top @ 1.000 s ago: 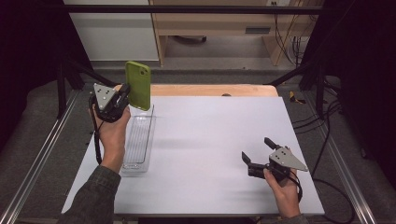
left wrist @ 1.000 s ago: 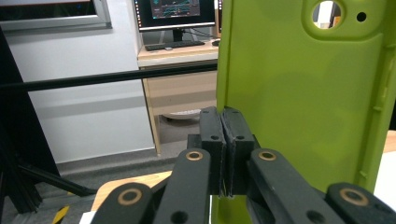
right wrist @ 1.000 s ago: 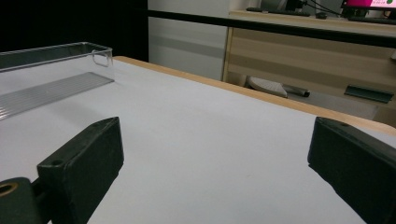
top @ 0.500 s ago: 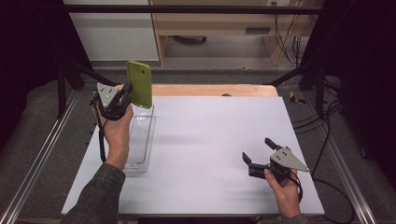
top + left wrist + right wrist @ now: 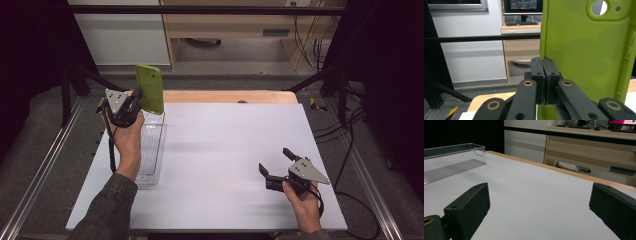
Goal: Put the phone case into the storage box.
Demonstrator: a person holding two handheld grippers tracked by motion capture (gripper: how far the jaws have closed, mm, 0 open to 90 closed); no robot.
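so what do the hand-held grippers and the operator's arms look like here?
Both grippers, left and right, are black with two flat-padded jaws, brass-coloured pivot rings on the links, and a grey triangular plate with small holes on top. A black cable trails from each. The person's forearms wear dark olive-grey sleeves.

The green phone case (image 5: 150,89) I'm holding is a lime, soft-looking shell with rounded corners, a round camera hole and a smaller hole beside it near its top. It stands upright, long axis vertical, lifted off the table at the far left, above the far end of the clear plastic tray (image 5: 150,150). That tray is a long, narrow, transparent bin with a ribbed floor, lying on the white tabletop along the left side, its length running near to far.
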